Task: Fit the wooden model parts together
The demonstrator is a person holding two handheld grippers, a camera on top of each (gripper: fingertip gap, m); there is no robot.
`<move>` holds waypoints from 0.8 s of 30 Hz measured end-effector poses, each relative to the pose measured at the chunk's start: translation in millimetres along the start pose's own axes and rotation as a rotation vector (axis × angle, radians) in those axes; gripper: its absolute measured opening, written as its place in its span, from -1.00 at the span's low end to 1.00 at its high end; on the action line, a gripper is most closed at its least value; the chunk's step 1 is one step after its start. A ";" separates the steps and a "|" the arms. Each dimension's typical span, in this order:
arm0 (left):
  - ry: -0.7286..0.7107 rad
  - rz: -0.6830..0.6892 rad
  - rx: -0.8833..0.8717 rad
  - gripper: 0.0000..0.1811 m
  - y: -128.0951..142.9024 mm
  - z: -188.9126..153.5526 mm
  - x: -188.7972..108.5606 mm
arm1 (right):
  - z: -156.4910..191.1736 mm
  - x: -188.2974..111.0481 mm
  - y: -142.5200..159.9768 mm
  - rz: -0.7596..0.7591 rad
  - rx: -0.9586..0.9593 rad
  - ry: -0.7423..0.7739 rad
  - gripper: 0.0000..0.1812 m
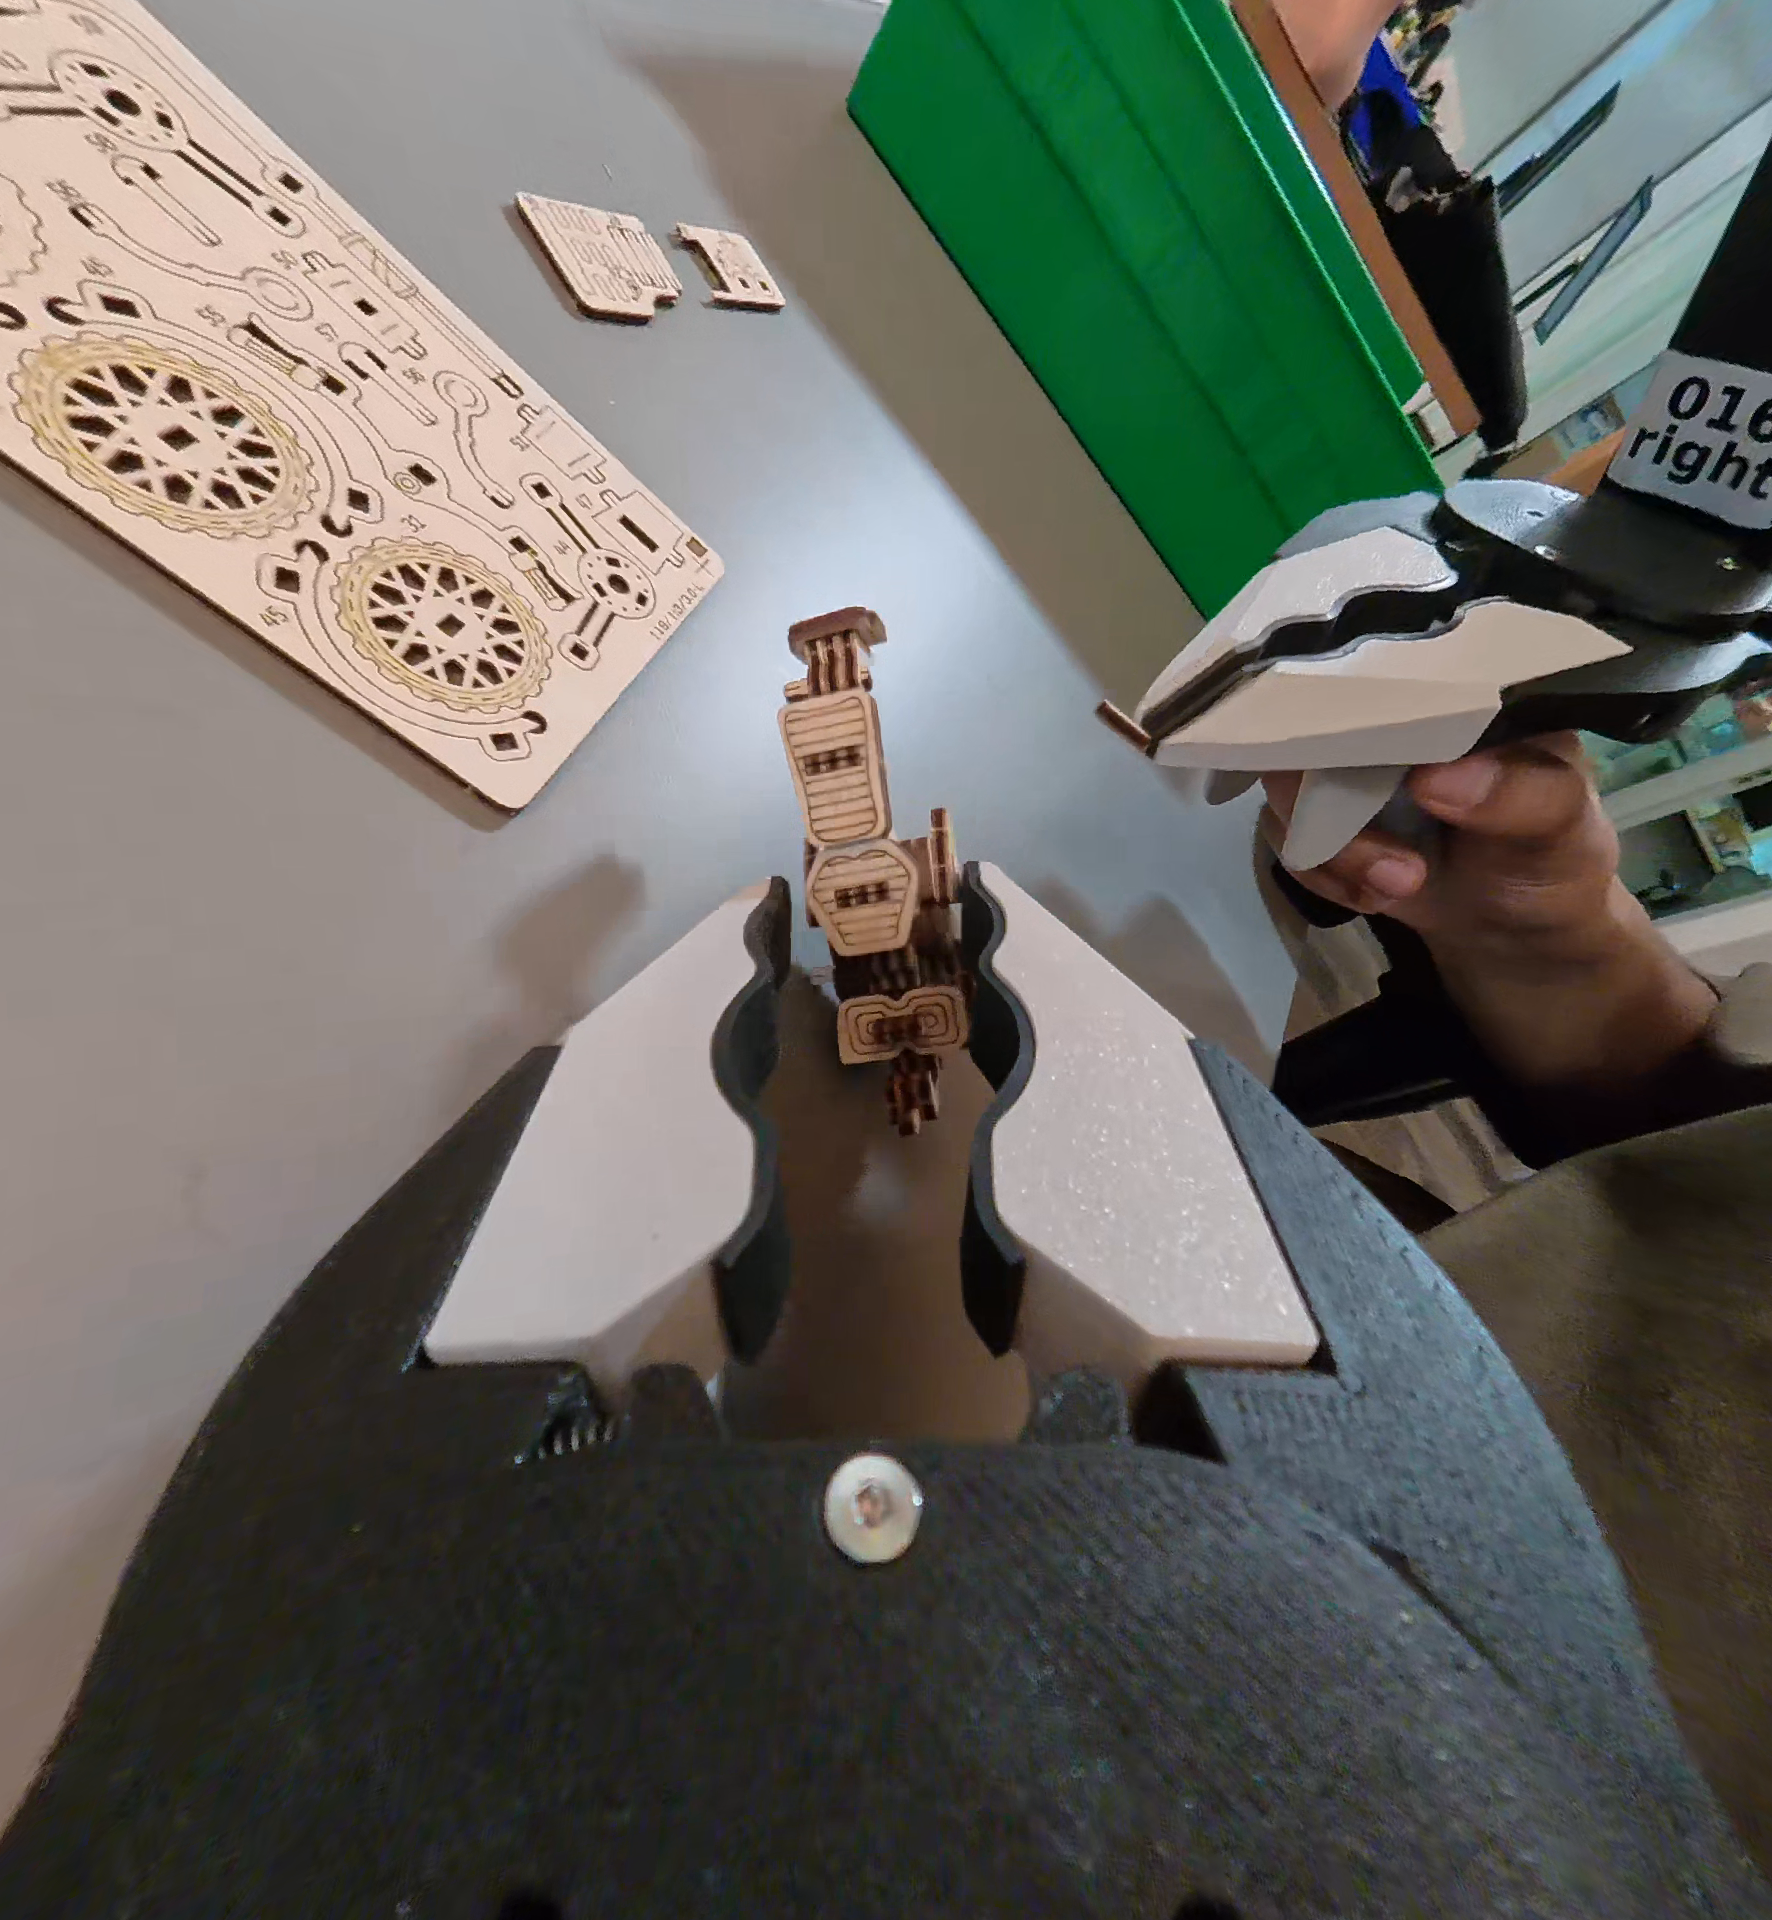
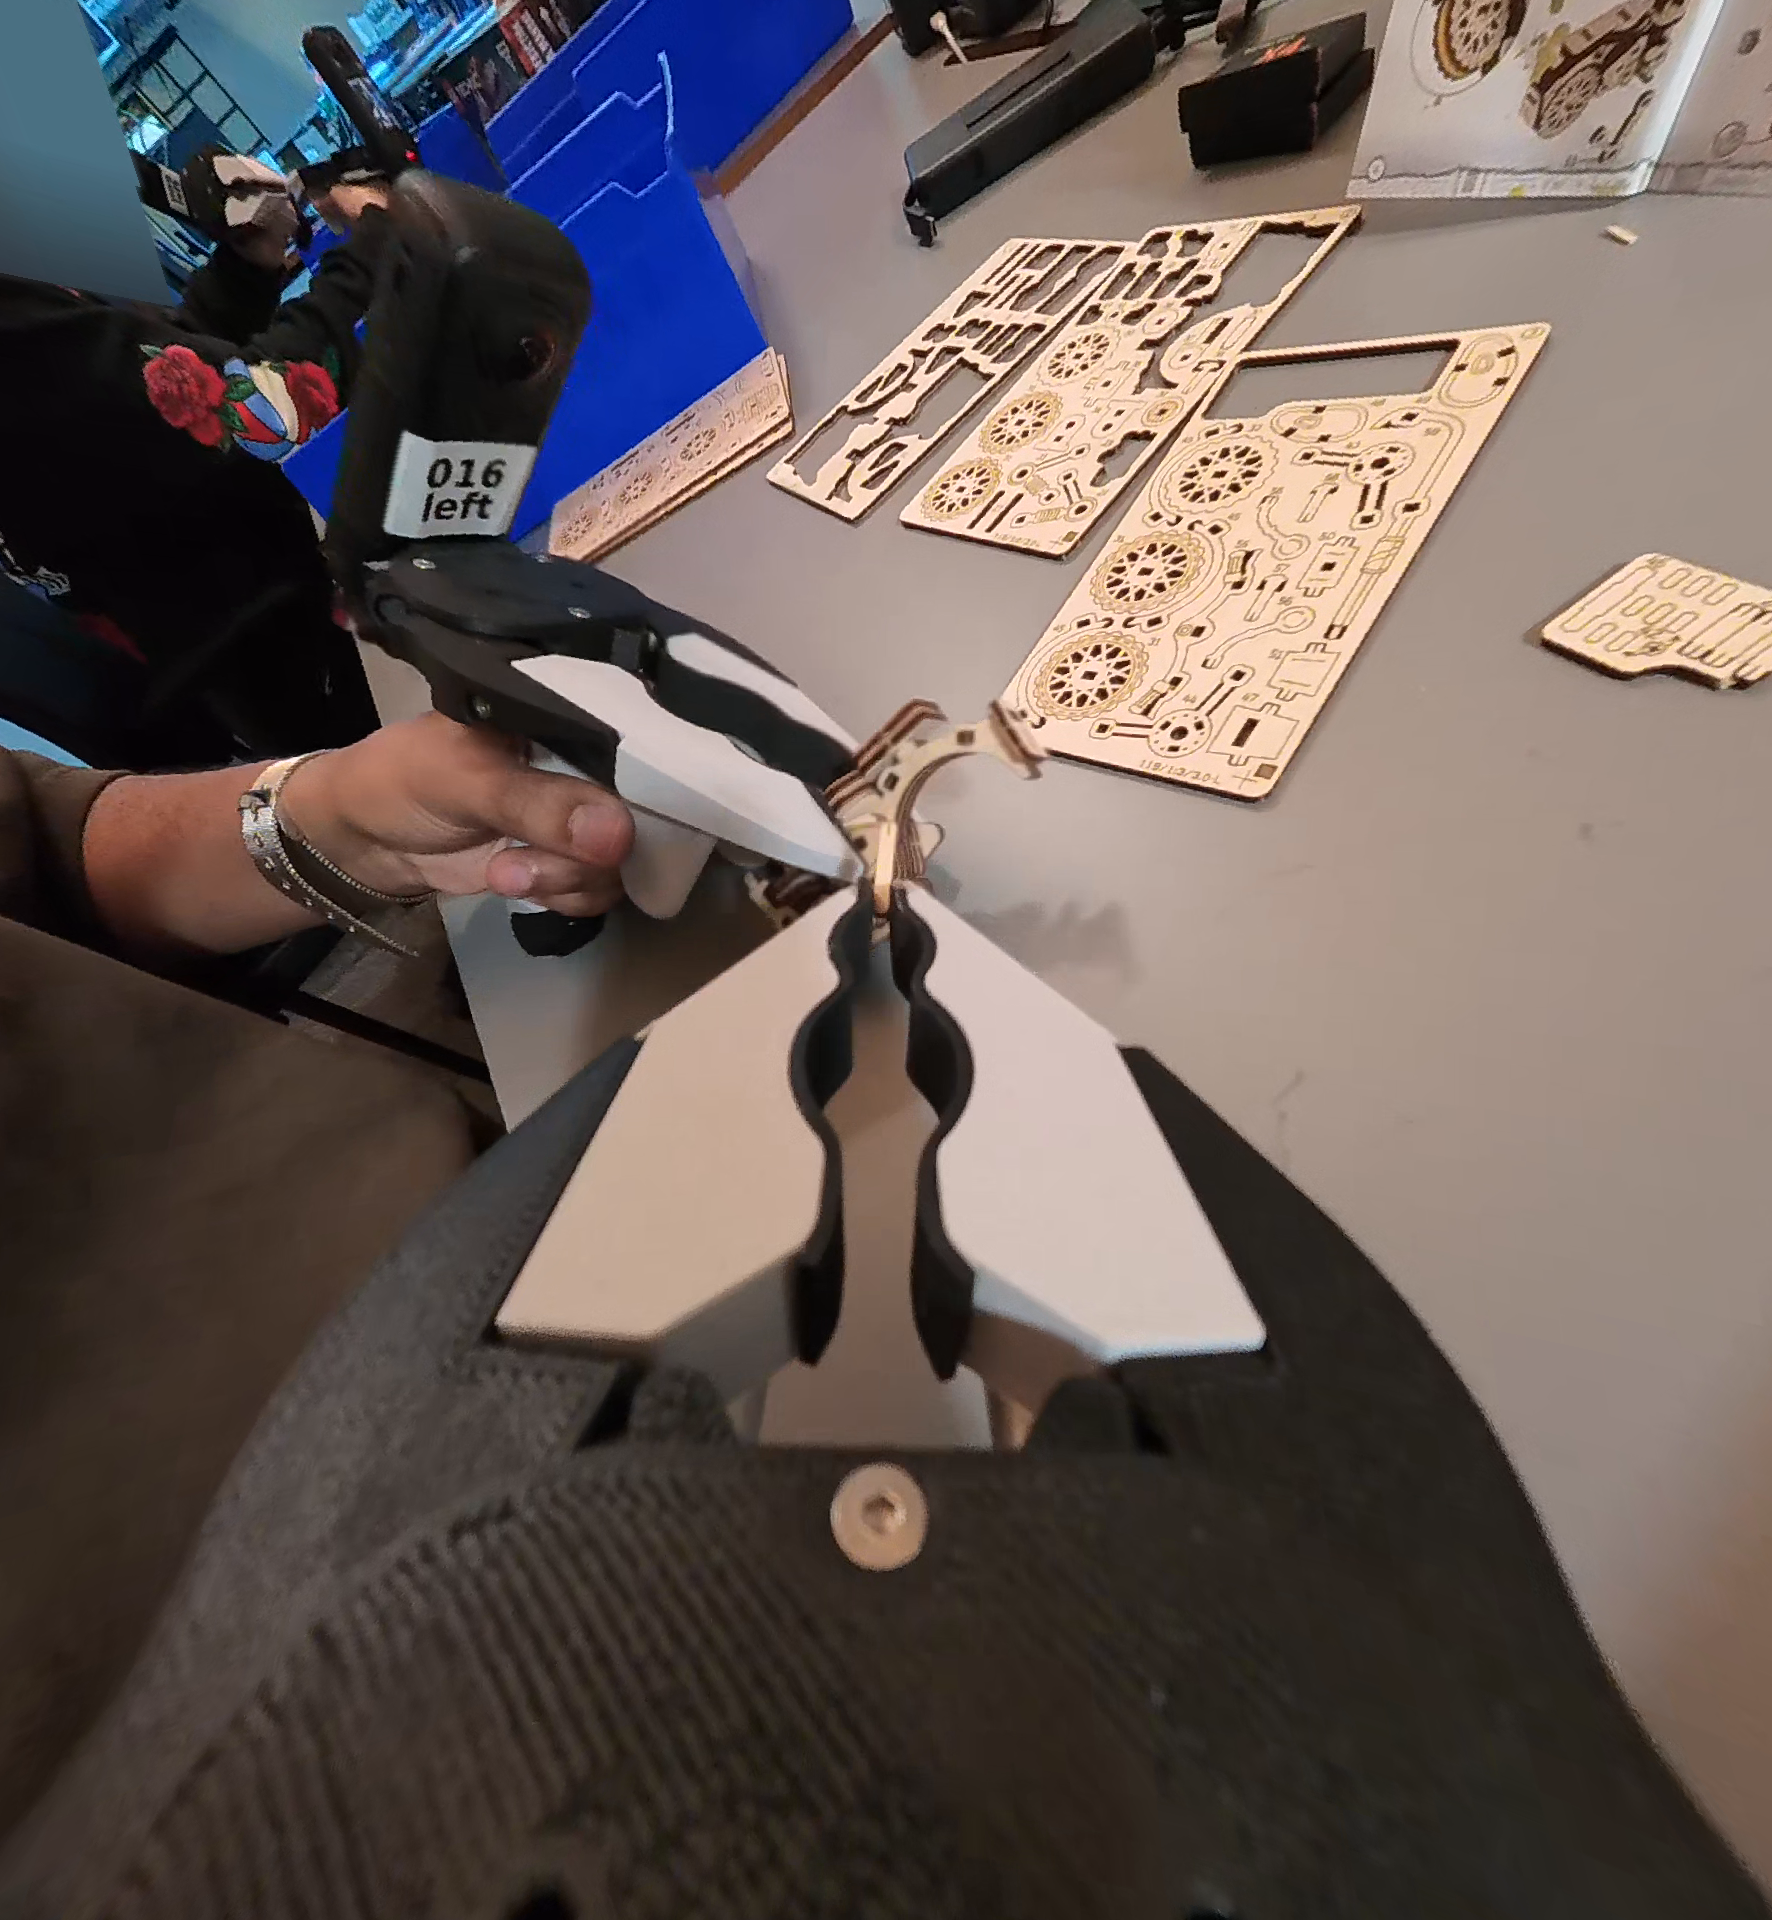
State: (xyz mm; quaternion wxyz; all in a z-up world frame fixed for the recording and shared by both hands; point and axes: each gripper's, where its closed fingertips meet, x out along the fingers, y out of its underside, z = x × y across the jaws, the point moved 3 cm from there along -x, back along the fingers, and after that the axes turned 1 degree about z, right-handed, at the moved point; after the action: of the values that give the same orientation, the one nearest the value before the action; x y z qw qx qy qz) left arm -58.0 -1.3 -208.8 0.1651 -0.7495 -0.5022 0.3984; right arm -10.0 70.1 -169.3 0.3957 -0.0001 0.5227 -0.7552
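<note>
left wrist view shows the left claw clamped on the wooden model, raised over the tabletop; the right claw pinches a small flat piece nearby. a skewed push could snap thin tabs or twist the model loose.

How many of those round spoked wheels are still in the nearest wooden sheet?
4 in the nearest sheet, in a row along its left edge, and at the far corner.
</note>
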 end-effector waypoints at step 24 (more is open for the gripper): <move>0.110 -0.156 0.157 -0.71 -21.8 -24.1 -17.0 | 10.3 -3.2 -4.5 -0.044 -0.005 -0.113 -0.99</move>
State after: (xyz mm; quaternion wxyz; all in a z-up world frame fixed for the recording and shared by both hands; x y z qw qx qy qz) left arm -56.2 -3.1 -172.2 0.2810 -0.7139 -0.5163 0.3806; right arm -6.2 64.5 -159.7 0.4080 -0.0555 0.5012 -0.7611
